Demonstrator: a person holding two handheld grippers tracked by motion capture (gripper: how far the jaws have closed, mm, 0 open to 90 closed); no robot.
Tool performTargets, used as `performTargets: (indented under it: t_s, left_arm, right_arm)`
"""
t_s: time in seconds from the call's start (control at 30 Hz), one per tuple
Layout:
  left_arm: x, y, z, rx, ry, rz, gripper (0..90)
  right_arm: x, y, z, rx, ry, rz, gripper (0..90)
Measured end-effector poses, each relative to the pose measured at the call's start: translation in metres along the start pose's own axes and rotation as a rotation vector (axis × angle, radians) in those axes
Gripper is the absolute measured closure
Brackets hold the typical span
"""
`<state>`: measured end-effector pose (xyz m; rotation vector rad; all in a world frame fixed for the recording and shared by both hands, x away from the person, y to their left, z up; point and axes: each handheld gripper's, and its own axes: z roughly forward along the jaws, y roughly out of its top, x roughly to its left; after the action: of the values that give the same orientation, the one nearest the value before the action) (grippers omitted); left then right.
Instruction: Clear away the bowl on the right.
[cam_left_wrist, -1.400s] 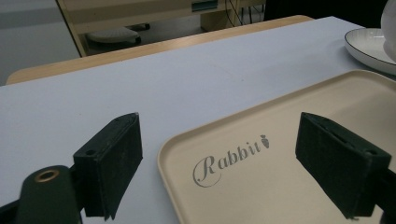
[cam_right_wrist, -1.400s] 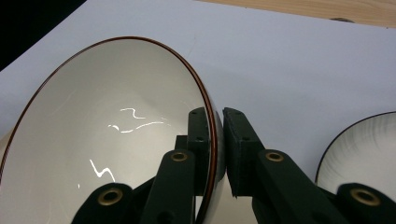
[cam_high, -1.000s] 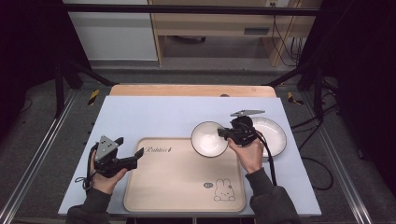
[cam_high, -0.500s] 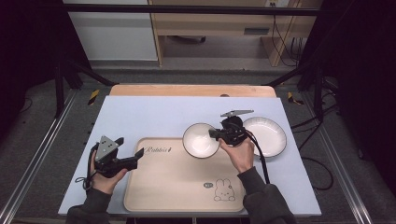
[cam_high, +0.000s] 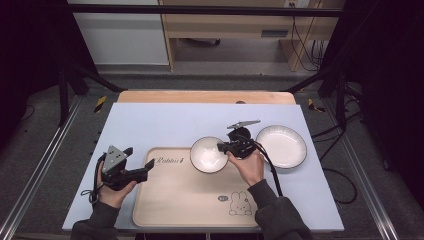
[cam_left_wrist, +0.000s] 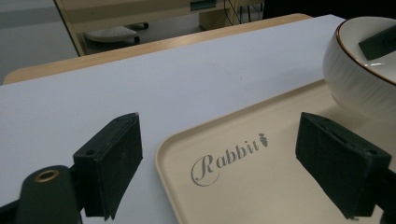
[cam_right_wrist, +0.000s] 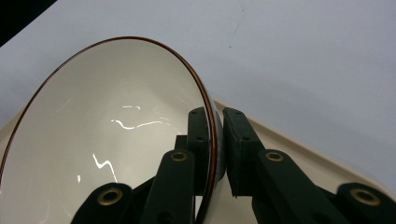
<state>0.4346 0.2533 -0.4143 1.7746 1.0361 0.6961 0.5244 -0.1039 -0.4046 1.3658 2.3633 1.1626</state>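
Over beige tray (cam_high: 190, 200), glossy round bowl (cam_high: 207, 155).

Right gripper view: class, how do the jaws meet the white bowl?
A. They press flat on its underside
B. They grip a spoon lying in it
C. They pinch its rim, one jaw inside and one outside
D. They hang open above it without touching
C: in the right gripper view the right gripper is shut on the brown-edged rim of the bowl, one jaw inside the wall and one outside.
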Motion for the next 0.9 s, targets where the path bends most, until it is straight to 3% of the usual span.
performTargets:
  t_s: [0.9]
  left_arm:
    - [0.001, -0.001, 0.001, 0.002, -0.002, -0.006, 14.3]
  right_arm:
    - [0.001, -0.007, 0.032, 0.057, 0.005, 0.009, 81.7]
